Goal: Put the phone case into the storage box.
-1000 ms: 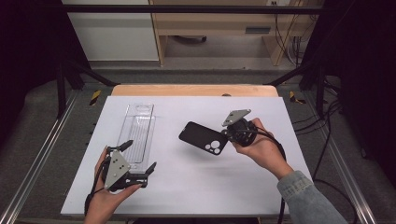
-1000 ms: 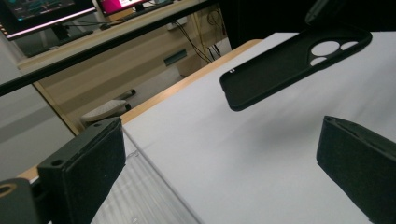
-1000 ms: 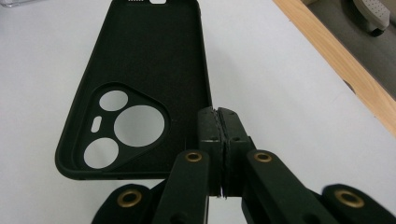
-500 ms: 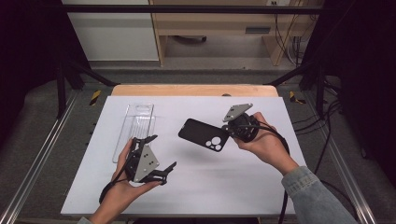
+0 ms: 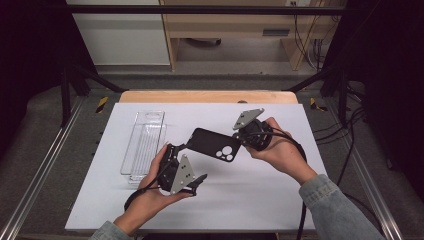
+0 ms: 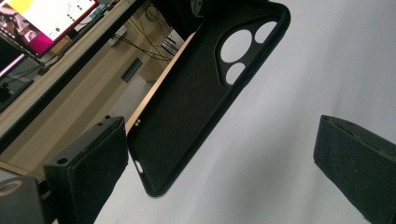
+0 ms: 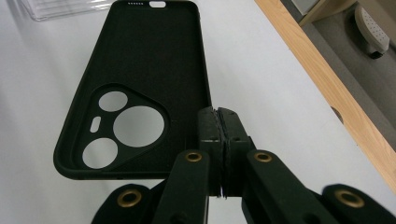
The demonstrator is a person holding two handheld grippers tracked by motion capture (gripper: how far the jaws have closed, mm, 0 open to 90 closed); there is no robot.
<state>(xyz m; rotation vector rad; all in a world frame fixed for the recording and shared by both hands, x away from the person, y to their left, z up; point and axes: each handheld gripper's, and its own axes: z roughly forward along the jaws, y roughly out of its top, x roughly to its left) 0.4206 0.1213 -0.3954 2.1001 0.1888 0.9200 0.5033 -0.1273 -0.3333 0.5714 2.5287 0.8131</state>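
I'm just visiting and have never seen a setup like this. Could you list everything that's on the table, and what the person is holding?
Phone case: one, black, with camera cut-outs, held up over the middle of the sheet.
Clear tray: one, transparent plastic, lying at the left of the sheet.
Sheet: one, white, covering the table.
Table edge: one, light wood, at the far side.
Right gripper: one, black, jaws pinched on the phone case's side wall.
Left gripper: one, black, jaws wide apart, next to the case's free end.
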